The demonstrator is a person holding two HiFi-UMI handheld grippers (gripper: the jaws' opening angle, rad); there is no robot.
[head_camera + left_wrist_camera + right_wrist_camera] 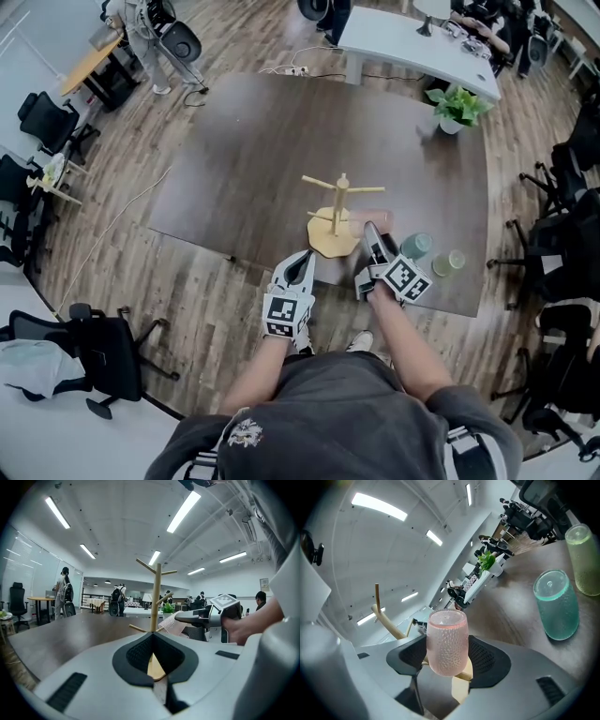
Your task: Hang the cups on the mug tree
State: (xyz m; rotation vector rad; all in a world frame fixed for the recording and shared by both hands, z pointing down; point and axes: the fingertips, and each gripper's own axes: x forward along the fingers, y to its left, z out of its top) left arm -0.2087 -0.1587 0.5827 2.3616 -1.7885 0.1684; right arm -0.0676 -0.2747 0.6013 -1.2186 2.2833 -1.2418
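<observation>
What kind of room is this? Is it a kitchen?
Not a kitchen. It looks like a big open office or workroom. There are rolling office chairs, a long white desk and strip lights on the ceiling.

left tool (306,258): jaws together, empty, near level | right tool (373,230): rolled, jaws clamped on pink cup (447,641), just right of left tool | left forearm (255,373), right forearm (411,339): stretched forward
</observation>
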